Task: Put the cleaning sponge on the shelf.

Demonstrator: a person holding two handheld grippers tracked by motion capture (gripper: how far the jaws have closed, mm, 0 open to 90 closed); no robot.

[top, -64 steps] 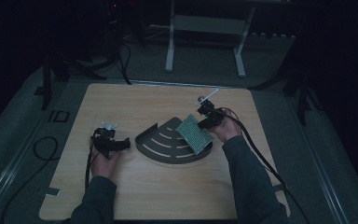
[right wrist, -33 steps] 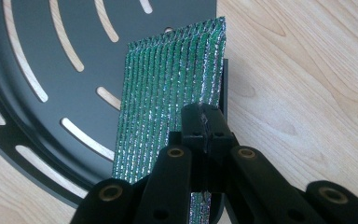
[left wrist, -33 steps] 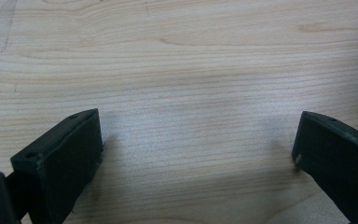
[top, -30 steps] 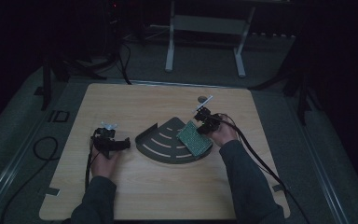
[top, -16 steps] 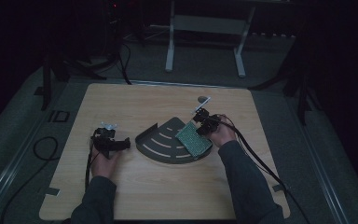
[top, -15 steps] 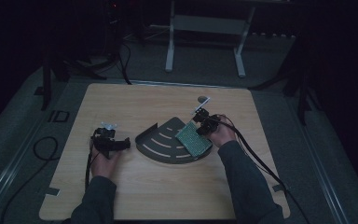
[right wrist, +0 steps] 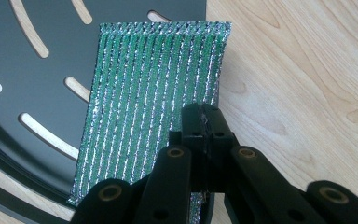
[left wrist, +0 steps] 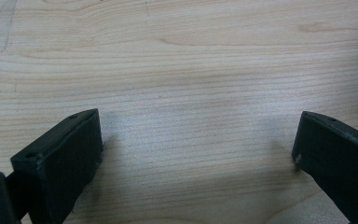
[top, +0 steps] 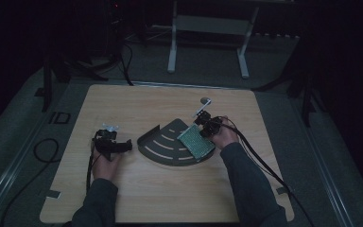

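Up close, right gripper [right wrist: 204, 122] clamps the green sponge [right wrist: 149, 98]; left gripper [left wrist: 196, 154] gapes over bare table [left wrist: 191, 70]

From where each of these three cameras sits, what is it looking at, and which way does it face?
High view: above the person's side, facing forward and down on the table; both forearms, left gripper, right gripper.
Left gripper view: along its open jaws onto bare wood.
Right gripper view: along jaws shut on the green scouring pad over the black slotted tray.
Shared: high and right gripper views both show pad and tray.
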